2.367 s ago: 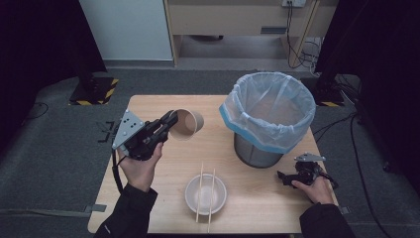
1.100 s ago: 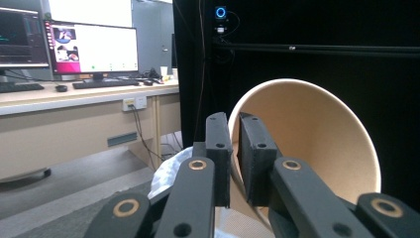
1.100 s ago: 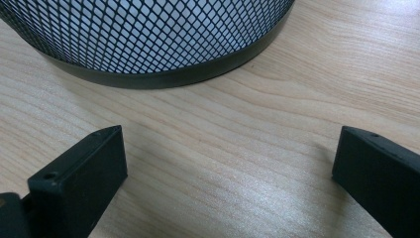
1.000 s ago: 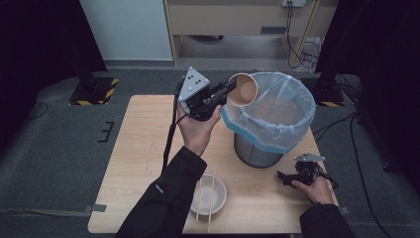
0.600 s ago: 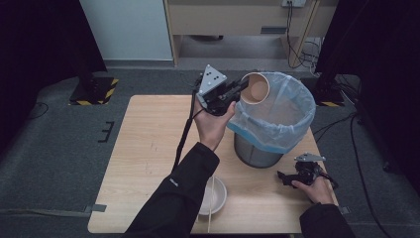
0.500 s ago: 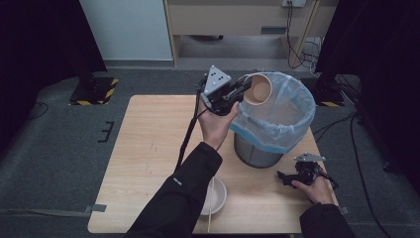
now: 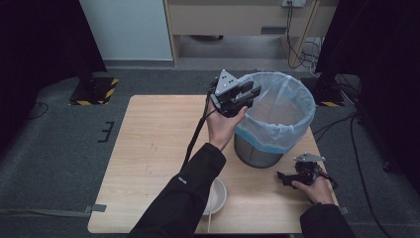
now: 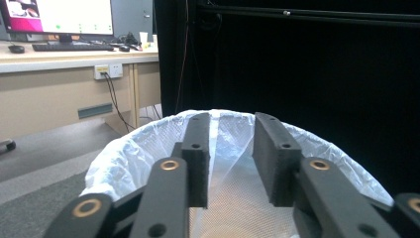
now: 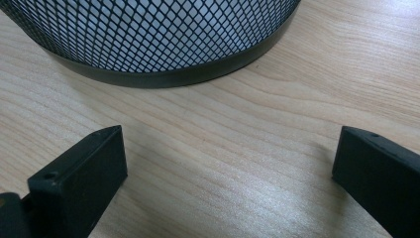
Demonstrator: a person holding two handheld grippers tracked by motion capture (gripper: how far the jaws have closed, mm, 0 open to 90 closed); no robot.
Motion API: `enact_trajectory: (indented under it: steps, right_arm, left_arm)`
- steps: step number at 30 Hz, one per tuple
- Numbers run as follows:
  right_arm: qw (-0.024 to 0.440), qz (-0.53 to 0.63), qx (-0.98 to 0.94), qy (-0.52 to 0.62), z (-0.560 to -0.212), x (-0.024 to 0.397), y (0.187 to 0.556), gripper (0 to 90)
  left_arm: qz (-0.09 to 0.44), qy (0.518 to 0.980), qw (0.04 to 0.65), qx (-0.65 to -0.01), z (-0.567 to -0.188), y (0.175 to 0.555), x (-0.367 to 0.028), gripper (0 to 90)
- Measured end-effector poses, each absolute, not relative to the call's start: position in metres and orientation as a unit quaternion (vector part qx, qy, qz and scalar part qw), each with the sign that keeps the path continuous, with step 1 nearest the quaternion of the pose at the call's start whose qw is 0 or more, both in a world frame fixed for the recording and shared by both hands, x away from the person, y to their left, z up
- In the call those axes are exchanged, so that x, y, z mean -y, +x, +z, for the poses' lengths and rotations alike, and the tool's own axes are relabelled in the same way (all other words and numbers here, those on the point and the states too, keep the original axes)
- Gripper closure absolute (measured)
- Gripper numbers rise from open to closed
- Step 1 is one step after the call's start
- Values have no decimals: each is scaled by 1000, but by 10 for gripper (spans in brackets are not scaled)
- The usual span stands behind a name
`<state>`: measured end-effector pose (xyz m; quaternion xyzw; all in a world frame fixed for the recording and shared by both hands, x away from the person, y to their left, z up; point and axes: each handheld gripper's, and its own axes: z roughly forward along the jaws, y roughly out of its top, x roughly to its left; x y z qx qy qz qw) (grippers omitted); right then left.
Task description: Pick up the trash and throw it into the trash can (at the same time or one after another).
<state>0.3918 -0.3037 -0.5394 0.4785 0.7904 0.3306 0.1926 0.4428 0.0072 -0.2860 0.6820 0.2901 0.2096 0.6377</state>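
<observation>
Currently the left gripper (image 7: 246, 92) is held at the near-left rim of the waste bin (image 7: 257, 151), its jaws reaching over the blue-and-white liner bag (image 7: 292, 124) that is folded over the bin's edge. The jaws have just been opening; in the left gripper view they stand parted with a clear gap, and nothing lies between them (image 8: 231, 163), so this gripper is released and empty. Directly beyond and below its fingertips is the open mouth of the liner; the bin's contents cannot be made out. The right gripper (image 7: 283, 177) rests low on the wooden table (image 7: 148, 148), just in front of the bin's base on the person's side. Its jaws are spread wide over bare tabletop (image 9: 228, 173) and hold nothing; the black mesh wall of the bin (image 9: 148, 34) stands ahead of them, near but apart. A white bowl (image 7: 217, 196) sits on the table behind and below the left forearm, partly covered by the sleeve, well apart from both grippers.
</observation>
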Motion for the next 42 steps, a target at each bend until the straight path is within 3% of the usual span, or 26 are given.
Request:
enact_trajectory:
  steps: [10, 19, 27, 42]
  right_arm:
    - [192, 331, -790, 479, -539, 303, 392, 7]
    - [192, 331, -790, 479, -539, 303, 392, 8]
    - [192, 330, -793, 475, -539, 304, 391, 8]
    - [191, 329, -792, 477, -539, 303, 390, 8]
  left_arm:
    - [237, 683, 629, -285, -275, 408, -47, 522]
    - [238, 687, 619, -296, -292, 382, -85, 470]
    - [241, 707, 582, -321, -330, 361, -114, 453]
    - [189, 760, 491, -382, -431, 333, -144, 439]
